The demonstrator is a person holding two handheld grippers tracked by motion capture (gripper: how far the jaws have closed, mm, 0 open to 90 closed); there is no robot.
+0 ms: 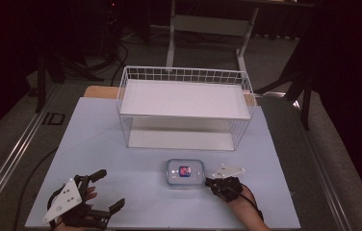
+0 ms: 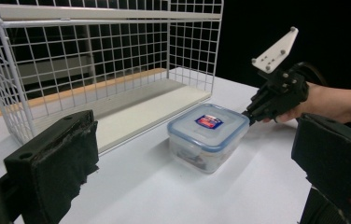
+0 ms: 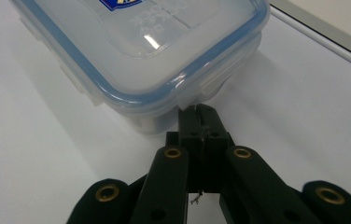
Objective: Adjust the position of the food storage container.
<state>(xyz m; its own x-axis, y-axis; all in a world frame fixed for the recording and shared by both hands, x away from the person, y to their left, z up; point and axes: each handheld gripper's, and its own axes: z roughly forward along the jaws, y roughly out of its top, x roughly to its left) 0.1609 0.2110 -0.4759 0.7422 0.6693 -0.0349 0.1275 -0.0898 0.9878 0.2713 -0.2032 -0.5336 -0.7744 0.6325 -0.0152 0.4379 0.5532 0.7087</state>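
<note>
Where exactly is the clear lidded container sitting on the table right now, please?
In the high view, the container sits near the table's front edge, right of centre, just in front of the wire basket, with the right gripper at its right corner.

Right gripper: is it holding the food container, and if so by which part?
No hold. The right gripper has its jaws shut together, tips against the corner of the food container under the lid's rim, nothing between them. The left gripper stands open.

A lidded clear container (image 1: pixel 185 173) sat on the white table (image 1: pixel 97 144) before a wire basket (image 1: pixel 185 107), right gripper (image 1: pixel 209 182) closed at its right edge, left gripper (image 1: pixel 109 190) spread wide, well apart at lower left.
</note>
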